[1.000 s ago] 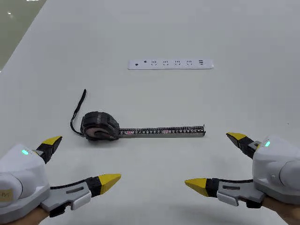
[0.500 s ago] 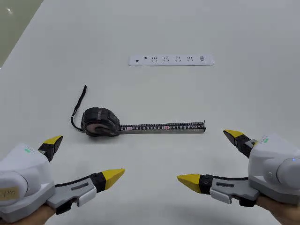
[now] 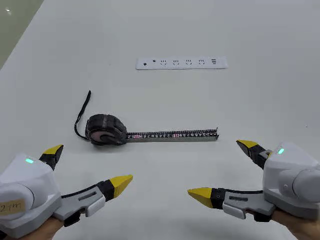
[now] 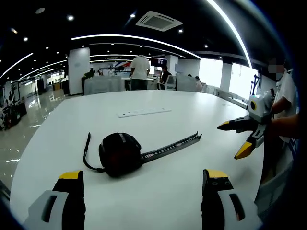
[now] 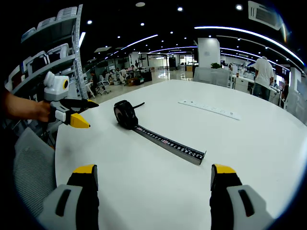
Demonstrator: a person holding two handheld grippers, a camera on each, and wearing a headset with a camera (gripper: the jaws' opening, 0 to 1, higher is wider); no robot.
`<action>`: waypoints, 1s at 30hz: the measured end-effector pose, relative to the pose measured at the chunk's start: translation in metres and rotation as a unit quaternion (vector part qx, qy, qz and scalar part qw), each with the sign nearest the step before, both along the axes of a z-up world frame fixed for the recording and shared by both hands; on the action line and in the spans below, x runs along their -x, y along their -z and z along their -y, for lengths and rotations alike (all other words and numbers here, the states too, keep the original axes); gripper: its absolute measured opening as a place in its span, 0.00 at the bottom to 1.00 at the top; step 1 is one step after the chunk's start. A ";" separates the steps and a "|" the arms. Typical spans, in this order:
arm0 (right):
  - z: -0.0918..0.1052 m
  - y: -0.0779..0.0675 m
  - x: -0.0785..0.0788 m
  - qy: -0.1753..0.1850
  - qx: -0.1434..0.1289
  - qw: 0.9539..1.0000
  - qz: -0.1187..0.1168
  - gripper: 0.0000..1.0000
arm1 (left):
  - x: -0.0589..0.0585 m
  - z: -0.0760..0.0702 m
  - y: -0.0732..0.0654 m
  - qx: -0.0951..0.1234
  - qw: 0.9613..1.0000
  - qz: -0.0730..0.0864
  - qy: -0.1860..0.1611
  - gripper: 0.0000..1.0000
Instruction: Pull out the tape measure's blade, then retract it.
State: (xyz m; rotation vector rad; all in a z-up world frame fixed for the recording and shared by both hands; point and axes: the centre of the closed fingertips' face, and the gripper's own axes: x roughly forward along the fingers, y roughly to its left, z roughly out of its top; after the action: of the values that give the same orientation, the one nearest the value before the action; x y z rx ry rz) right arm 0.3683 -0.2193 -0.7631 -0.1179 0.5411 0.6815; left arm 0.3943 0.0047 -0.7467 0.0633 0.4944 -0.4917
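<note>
1. White tabletop (image 3: 165, 210) stretched away from the near edge, in an open office lit by ceiling lights.
2. Nearest, at the near left, the left gripper (image 3: 89, 165) was held above the surface, its yellow-tipped jaws spread wide with nothing between them.
3. At the near right, the right gripper (image 3: 221, 168) matched it, jaws wide apart and holding nothing.
4. Beyond both, touched by neither, the tape measure (image 3: 105, 130) lay left of centre, its blade (image 3: 172, 135) extended flat toward the right, with its end near the right gripper's far jaw but apart from it.
5. A black strap (image 3: 82, 112) trailed from the tape measure toward the far left.
6. Farther off lay a white power strip (image 3: 181, 62).
7. Farthest, a person (image 4: 140, 72) stood past the table's far edge.
</note>
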 end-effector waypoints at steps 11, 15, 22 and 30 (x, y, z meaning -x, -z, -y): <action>0.005 0.001 -0.004 -0.010 0.006 1.000 0.001 1.00 | -0.001 0.004 0.002 -0.010 1.000 0.000 -0.015 1.00; 0.008 0.005 -0.005 -0.024 0.004 1.000 -0.003 0.97 | -0.004 0.005 0.005 -0.009 0.999 -0.002 -0.037 1.00; 0.014 0.009 -0.009 -0.047 0.010 0.999 0.004 0.94 | -0.011 0.010 0.008 -0.012 0.998 -0.003 -0.055 1.00; 0.020 0.014 -0.019 -0.074 0.016 0.997 0.015 0.87 | -0.021 0.011 0.015 -0.018 0.997 -0.004 -0.081 1.00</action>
State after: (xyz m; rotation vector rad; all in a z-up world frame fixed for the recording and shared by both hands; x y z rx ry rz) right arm 0.3877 -0.2392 -0.7775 -0.1996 0.5175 0.8143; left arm 0.4154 -0.0061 -0.7617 0.0543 0.5122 -0.3237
